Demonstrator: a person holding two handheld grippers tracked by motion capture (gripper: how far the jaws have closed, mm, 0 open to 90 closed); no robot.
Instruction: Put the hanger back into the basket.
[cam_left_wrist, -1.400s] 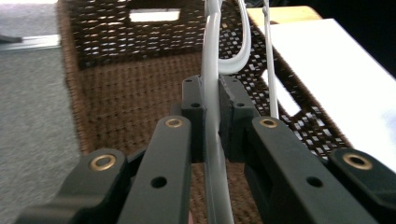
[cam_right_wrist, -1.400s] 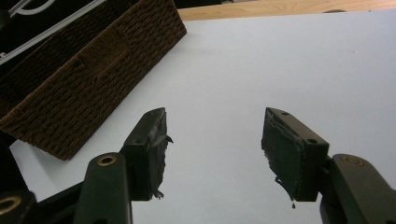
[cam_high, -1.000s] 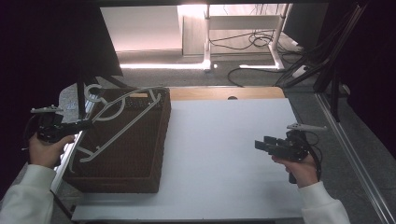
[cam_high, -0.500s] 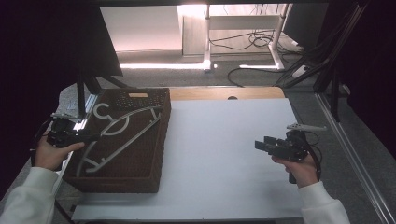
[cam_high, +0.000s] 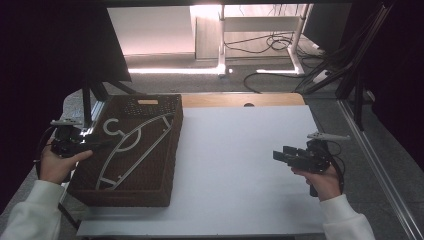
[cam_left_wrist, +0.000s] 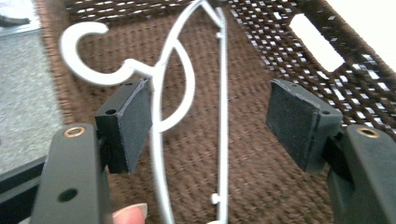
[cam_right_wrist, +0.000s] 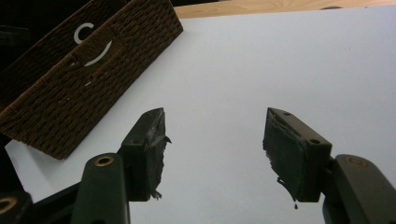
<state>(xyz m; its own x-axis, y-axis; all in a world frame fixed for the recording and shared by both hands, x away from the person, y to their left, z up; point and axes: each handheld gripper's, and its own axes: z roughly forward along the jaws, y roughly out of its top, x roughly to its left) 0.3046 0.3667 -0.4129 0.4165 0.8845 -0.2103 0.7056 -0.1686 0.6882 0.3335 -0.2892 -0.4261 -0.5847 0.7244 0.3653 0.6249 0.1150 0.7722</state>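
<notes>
A white wire hanger (cam_high: 128, 140) lies flat inside a brown wicker basket (cam_high: 125, 197) on the left of the white table (cam_high: 235, 145). My left gripper (cam_high: 96, 145) reaches over the basket's left rim. In the left gripper view its jaws stand open (cam_left_wrist: 210, 121) on either side of the hanger (cam_left_wrist: 223, 116), whose curved wire passes close by the left pad (cam_left_wrist: 133, 123). My right gripper (cam_high: 280, 155) hovers open over the bare table on the right, with nothing between its pads (cam_right_wrist: 212, 144). It looks towards the basket (cam_right_wrist: 70, 102) and the hanger's hook (cam_right_wrist: 81, 30).
A wooden strip (cam_high: 240, 99) runs along the table's far edge. Beyond it are desk legs and cables (cam_high: 270, 42) on the floor. A dark stand (cam_high: 89, 102) rises behind the basket's left corner. A metal rail (cam_high: 375, 165) borders the table on the right.
The hanger, held tilted up over the basket's left side before, now lies flat in it. The left gripper sank a little rightward and its jaws now stand open. The right gripper stayed put.
</notes>
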